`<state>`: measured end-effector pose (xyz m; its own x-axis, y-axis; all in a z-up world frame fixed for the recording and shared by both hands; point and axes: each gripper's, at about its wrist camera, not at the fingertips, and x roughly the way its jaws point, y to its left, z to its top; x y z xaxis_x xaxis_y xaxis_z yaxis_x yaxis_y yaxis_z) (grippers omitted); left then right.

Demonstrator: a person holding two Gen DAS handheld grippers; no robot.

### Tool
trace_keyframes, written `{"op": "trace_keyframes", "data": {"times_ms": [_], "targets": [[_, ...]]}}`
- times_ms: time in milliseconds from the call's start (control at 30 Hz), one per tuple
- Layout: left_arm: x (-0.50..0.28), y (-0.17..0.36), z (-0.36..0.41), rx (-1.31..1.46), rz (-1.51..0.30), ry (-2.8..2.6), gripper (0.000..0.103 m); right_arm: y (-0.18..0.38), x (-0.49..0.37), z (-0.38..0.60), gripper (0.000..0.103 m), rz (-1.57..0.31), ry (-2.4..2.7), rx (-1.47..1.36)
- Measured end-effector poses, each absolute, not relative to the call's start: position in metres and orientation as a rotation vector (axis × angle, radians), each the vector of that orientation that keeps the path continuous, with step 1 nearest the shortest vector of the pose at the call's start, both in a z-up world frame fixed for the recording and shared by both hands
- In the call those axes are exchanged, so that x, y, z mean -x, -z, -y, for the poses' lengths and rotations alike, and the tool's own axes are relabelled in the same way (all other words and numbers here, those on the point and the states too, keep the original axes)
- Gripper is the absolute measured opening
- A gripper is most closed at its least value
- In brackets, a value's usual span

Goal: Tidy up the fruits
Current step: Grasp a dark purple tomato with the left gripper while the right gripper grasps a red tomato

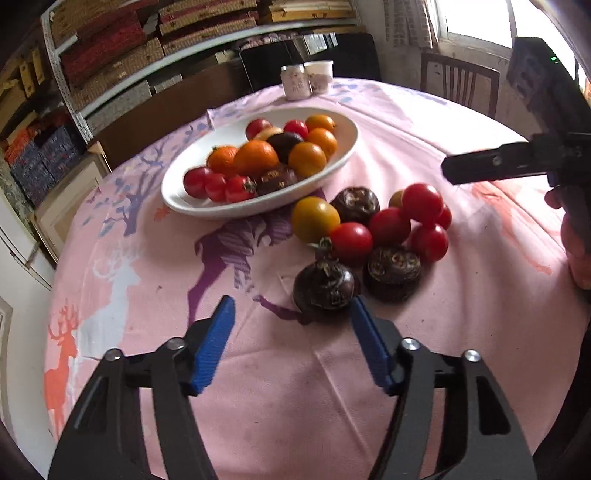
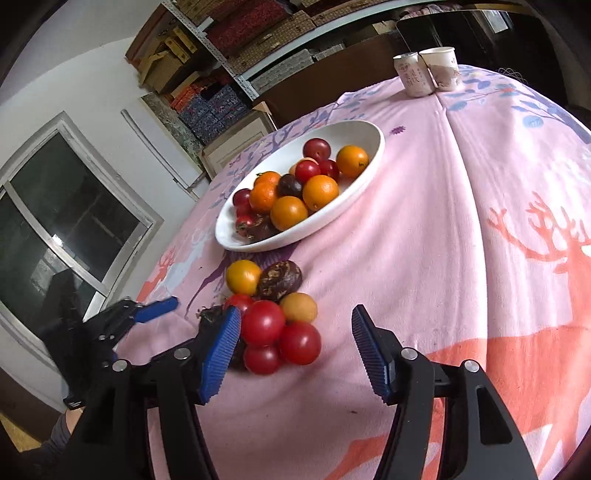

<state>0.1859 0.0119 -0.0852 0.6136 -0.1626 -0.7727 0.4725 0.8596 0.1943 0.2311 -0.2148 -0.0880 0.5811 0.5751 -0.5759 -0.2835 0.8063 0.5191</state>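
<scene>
both grippers (image 1: 291, 345) (image 2: 295, 350) gape near loose fruit (image 1: 373, 230) beside bowl (image 1: 177, 192).

A round tabletop (image 1: 147, 258) fills the middle of both views, covered with a pink cloth (image 2: 461, 221) printed with deer and trees. In the upper left of the left wrist view, a metal shelf rack (image 1: 66, 85) holds stacked woven and red boxes (image 1: 107, 44). A dark wooden chair (image 1: 460, 86) stands behind the tabletop at upper right, below a bright window (image 1: 476, 18) letting in daylight. In the right wrist view, a white wall (image 2: 74, 74) fills the upper left, with a dark sliding window (image 2: 62, 221) at the left edge.
</scene>
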Motion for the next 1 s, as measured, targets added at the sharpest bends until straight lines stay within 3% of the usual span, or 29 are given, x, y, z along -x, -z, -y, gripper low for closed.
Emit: {"op": "trace_keyframes", "data": {"times_ms": [367,400,533,800,1000], "targets": [[-0.223,0.101,-0.008,-0.247,-0.905,0.432,0.056,0.089,-0.216,0.190,0.063,-0.792,-0.505,-0.225],[-0.223,0.099,-0.012,-0.223,-0.901,0.424,0.043,0.088,-0.213,0.186,0.063,-0.784,-0.506,-0.193],[-0.219,0.088,-0.031,-0.140,-0.842,0.371,0.043,0.088,-0.208,0.175,0.063,-0.777,-0.487,-0.104],[-0.214,0.084,-0.033,-0.139,-0.815,0.362,0.043,0.098,-0.222,0.213,0.062,-0.846,-0.422,-0.302],[-0.218,0.083,-0.039,-0.118,-0.836,0.347,0.043,0.105,-0.222,0.210,0.061,-0.897,-0.388,-0.232]]}}
